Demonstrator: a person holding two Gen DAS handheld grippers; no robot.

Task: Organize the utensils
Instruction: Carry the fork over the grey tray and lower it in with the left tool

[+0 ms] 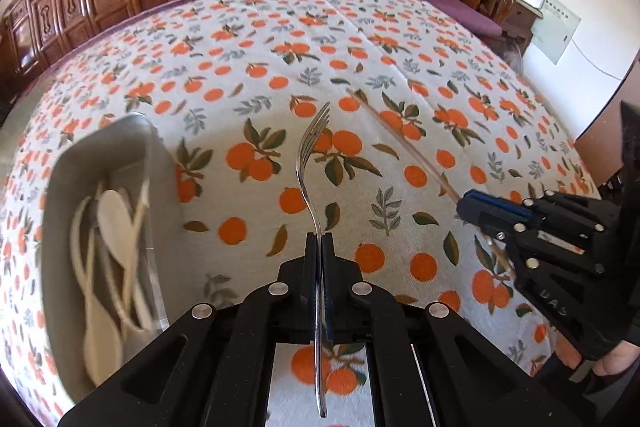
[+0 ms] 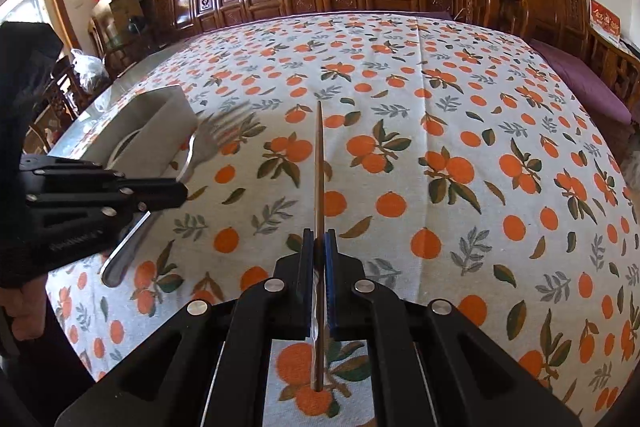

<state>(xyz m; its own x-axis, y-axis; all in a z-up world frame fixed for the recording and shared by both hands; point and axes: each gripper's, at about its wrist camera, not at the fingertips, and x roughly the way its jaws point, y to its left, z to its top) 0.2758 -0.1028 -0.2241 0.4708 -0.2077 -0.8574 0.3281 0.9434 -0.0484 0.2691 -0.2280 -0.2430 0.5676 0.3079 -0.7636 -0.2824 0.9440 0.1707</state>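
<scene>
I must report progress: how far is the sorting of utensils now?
Done: white spoons already lie in the grey tray. In hand: the left gripper holds a fork, the right gripper a chopstick. Left: putting both away; the tablecloth shows nothing else loose.

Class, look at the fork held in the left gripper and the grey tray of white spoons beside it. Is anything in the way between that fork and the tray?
Nothing visible is. The left gripper holds the fork above bare tablecloth, and the tray sits just left of it. The right gripper, holding a chopstick, is on the opposite side.
</scene>
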